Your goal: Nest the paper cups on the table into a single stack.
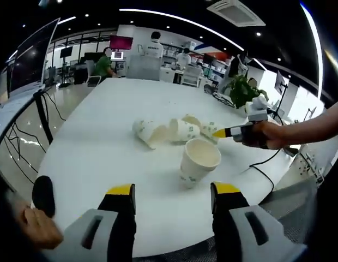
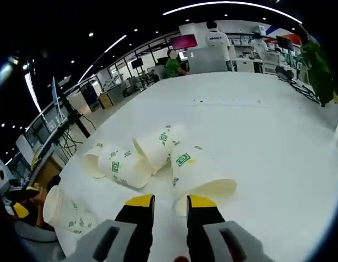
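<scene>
White table (image 1: 103, 142) carries all the cups. Left gripper view: upright cup (image 1: 198, 161) stands at 12 o'clock of the left gripper (image 1: 173, 195), jaws wide, nothing held. Behind it lies a tipped cluster (image 1: 174, 131), maybe four cups. Right gripper (image 2: 170, 204) has jaws narrow, nothing clamped, tips just short of a tipped cup (image 2: 199, 174); rim contact unclear.

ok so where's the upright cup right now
In the left gripper view the upright cup stands alone on the white table, just ahead of the left gripper, nearer than the pile of tipped cups.
</scene>
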A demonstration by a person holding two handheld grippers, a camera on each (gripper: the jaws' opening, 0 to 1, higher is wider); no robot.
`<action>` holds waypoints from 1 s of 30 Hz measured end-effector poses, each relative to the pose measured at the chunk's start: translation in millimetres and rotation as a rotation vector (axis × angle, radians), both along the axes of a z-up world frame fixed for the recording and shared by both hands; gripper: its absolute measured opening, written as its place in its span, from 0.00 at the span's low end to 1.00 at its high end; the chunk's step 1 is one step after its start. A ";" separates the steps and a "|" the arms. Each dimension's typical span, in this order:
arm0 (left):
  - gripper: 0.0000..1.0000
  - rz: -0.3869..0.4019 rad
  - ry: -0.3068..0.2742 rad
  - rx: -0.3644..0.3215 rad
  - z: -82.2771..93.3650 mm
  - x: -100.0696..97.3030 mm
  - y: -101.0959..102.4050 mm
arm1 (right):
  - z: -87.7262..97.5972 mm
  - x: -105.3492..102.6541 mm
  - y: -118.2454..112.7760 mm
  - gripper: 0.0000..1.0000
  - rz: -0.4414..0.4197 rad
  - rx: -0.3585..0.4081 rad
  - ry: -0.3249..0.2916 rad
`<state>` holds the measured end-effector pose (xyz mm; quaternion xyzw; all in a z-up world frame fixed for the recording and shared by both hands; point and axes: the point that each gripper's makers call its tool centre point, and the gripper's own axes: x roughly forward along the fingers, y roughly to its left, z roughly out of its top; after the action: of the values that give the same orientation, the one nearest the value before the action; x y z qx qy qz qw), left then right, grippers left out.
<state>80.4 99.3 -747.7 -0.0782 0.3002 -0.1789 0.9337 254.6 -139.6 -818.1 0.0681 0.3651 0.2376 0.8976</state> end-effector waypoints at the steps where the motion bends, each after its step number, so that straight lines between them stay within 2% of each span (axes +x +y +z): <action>1: 0.54 0.000 0.000 -0.002 -0.1 0.1 0.0 | 0.8 -2.9 -0.2 0.18 0.004 -0.005 -0.002; 5: 0.54 0.000 0.000 -0.006 0.1 0.2 -0.2 | 2.1 -2.4 -2.2 0.10 0.006 -0.007 -0.009; 16: 0.53 -0.001 0.001 -0.019 -0.2 0.6 -0.7 | 4.7 3.3 -5.2 0.00 0.021 -0.013 -0.026; 21: 0.52 0.001 0.003 -0.023 0.5 0.3 -0.9 | 5.0 3.3 -5.9 0.00 0.032 -0.015 -0.025; 30: 0.52 0.001 0.003 -0.032 1.2 1.0 -1.3 | 19.2 -1.8 -12.6 0.00 0.054 -0.032 -0.046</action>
<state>81.5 98.0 -746.6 -0.0936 0.2985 -0.1831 0.9320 252.8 -152.3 -798.9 0.0382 0.3498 0.2572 0.9000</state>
